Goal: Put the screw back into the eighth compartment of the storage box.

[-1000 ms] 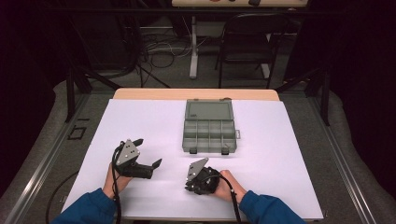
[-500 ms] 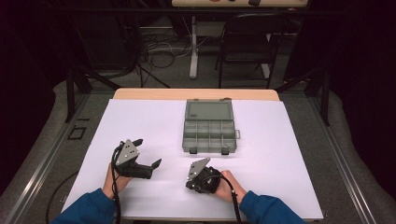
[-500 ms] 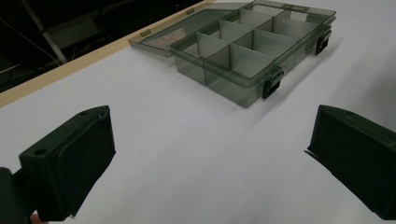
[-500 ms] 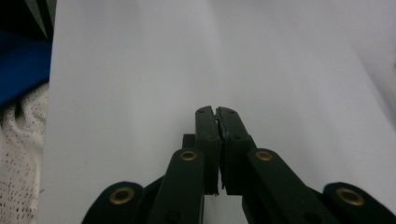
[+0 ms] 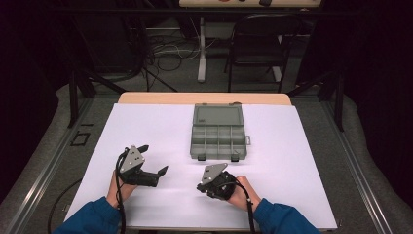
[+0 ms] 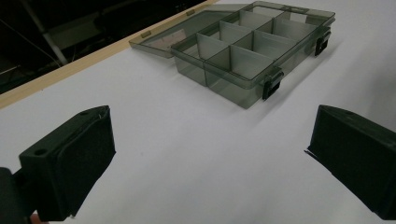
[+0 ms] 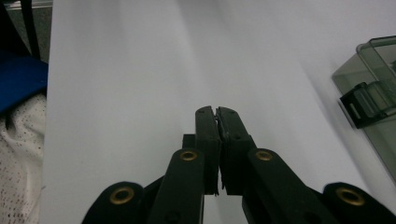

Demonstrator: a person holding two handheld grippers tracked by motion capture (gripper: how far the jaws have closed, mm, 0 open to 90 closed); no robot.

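Observation:
A clear grey compartment box [image 5: 218, 142] lies open in the middle of the white table cover, its lid [image 5: 217, 116] folded flat on the far side; its several compartments look empty. My left gripper [image 5: 153, 159] sits near the front left, open wide with nothing between its fingers. In the left gripper view the two pads [image 6: 70, 163] stand far apart and the box [image 6: 252, 51] lies ahead of them. My right gripper [image 5: 200, 187] rests front centre, pointing left, shut on nothing. In the right gripper view its jaws [image 7: 217, 114] meet over bare white cover, with a box latch [image 7: 364, 105] at the right.
The white cover [image 5: 302, 161] spreads over the table, with a wooden edge [image 5: 204, 98] at the far side. A blue sleeve [image 7: 18, 79] and a white glove show at the left of the right gripper view. A chair [image 5: 258, 34] and cables stand beyond the table.

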